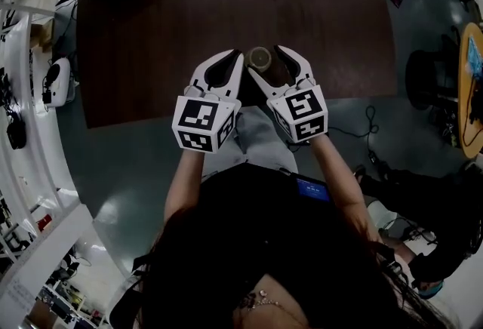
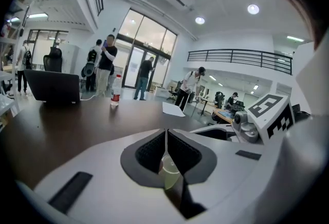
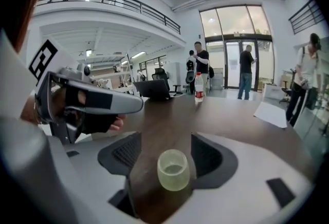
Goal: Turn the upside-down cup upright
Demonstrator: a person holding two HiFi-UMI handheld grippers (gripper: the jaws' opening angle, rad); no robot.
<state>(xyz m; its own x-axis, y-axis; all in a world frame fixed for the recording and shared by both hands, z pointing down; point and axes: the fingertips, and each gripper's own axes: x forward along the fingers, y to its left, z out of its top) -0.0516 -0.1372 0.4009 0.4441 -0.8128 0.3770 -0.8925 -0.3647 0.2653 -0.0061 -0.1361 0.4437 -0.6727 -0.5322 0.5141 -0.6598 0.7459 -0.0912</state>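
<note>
The cup [image 3: 173, 169] is stood on the table [image 1: 151, 33], untouched between the spread jaws of the right gripper [image 3: 165, 152], the left gripper [image 2: 165, 147] is closed empty, and the cup can be toppled if 1 jaw is swung sideways.

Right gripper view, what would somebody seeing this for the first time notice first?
A small pale-green translucent cup stands on the dark wooden table, apparently mouth up, between the open jaws of the right gripper, with neither pad touching it. Just beside it, the left gripper hangs over the table's near edge with its jaws shut. Farther back on the table stands a red-labelled bottle.
</note>
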